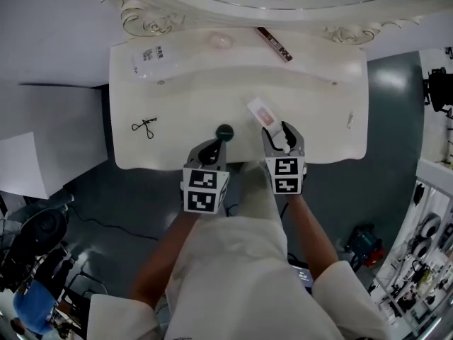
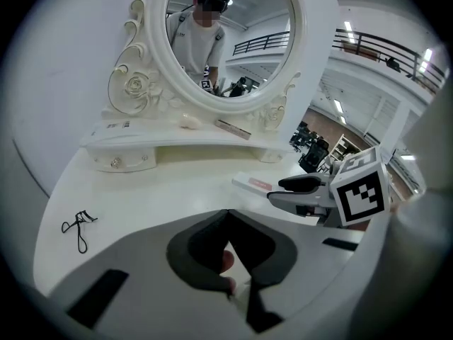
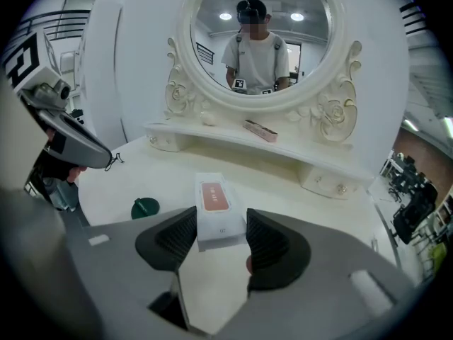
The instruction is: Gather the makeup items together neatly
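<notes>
A white box with a pink label [image 1: 260,112] [image 3: 216,200] lies near the front of the white dressing table [image 1: 311,105]. My right gripper [image 1: 283,137] [image 3: 221,225] is shut on its near end, with a pad pressed on each side. A dark green round lid [image 1: 224,131] [image 3: 145,207] sits on the table just left of the box. My left gripper [image 1: 214,149] [image 2: 228,218] hovers beside it, shut with nothing between its pads. A black eyelash curler [image 1: 144,126] [image 2: 78,225] lies at the left.
On the raised back shelf lie a white tube [image 1: 150,57], a pale pink round item [image 1: 221,41] and a brown stick [image 1: 274,44] [image 3: 260,129]. A small thin item [image 1: 350,121] lies near the right edge. The oval mirror [image 3: 258,41] stands behind.
</notes>
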A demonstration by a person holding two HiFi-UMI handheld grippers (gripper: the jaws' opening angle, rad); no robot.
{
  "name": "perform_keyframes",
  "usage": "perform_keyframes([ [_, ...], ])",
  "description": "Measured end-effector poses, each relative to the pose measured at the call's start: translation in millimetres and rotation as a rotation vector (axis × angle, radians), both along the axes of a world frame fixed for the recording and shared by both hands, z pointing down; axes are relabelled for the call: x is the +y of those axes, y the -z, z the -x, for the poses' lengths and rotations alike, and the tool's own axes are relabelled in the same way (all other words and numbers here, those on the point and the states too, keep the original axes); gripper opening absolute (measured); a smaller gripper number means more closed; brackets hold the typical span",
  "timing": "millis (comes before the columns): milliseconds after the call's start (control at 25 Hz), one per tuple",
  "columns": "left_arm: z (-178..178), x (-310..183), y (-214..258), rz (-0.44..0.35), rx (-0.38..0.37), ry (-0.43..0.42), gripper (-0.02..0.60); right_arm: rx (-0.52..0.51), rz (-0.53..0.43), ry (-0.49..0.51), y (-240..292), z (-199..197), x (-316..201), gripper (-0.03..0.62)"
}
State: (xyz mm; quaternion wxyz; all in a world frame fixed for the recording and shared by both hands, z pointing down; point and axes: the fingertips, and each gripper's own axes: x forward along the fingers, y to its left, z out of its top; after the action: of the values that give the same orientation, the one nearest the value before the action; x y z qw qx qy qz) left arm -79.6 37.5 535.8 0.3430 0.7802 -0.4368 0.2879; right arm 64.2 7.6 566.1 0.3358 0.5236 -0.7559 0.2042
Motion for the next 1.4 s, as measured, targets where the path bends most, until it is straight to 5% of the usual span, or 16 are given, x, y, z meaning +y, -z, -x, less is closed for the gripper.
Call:
perform_keyframes([
  [640,1,11,-18,0.027,-0.007,-0.119,0.009,-0.010,0.015,-0.305,-21,-7,28,0.216],
  [1400,10,12,-40,0.066,0.000,-0.091,0.009,-0.012,-0.045,-0.526,-33,4,47,0.216],
])
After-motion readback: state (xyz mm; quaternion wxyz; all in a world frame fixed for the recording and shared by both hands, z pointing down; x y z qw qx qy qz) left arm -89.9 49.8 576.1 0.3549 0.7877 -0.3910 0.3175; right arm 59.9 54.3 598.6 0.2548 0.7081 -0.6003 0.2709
